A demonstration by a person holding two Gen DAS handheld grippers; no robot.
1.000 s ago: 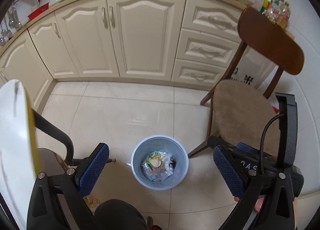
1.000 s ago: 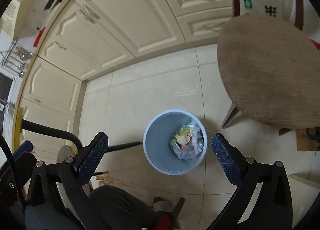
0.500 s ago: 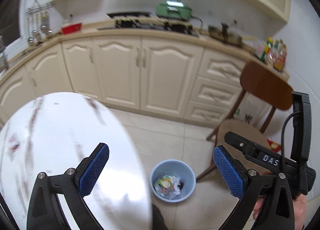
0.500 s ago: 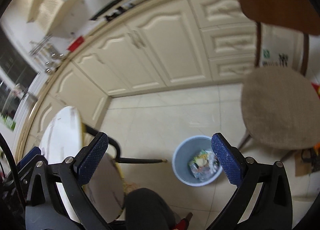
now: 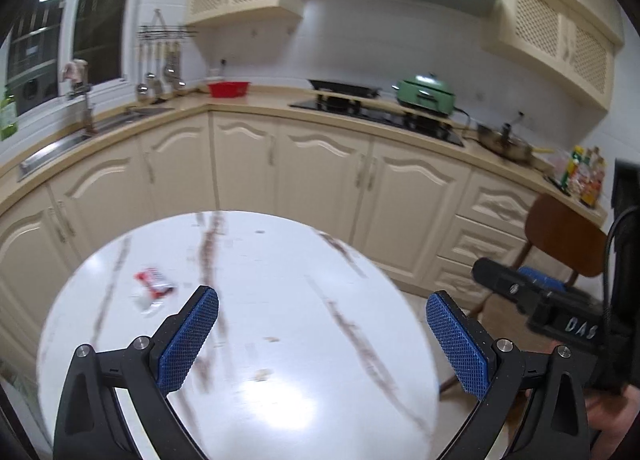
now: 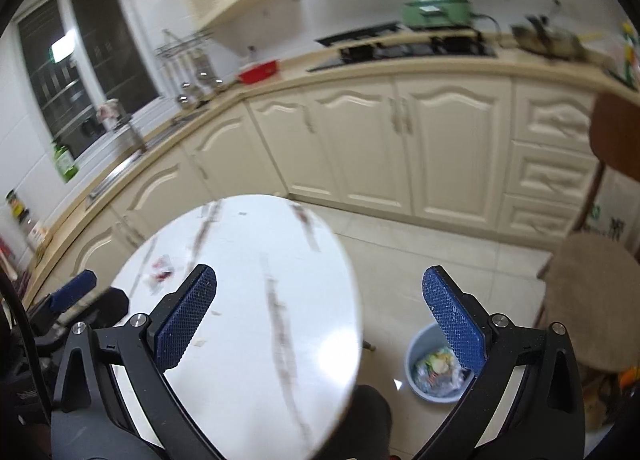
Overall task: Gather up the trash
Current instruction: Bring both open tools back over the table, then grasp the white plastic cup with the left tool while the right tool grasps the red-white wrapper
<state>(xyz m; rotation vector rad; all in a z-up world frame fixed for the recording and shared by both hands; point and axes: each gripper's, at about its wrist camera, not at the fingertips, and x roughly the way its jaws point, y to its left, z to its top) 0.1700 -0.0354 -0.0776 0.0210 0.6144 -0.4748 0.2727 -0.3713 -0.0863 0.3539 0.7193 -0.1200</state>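
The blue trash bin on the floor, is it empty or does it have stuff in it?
Not empty: the trash bin holds crumpled wrappers covering its bottom, well below the rim.

Cream cabinets [image 5: 320, 180] behind a round marble table [image 5: 280, 340].

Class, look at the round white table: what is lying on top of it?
On the round white table lies a red-and-white wrapper near its far left side, plus a few small crumbs. Both open grippers cover parts of the near surface, so anything there cannot be seen.
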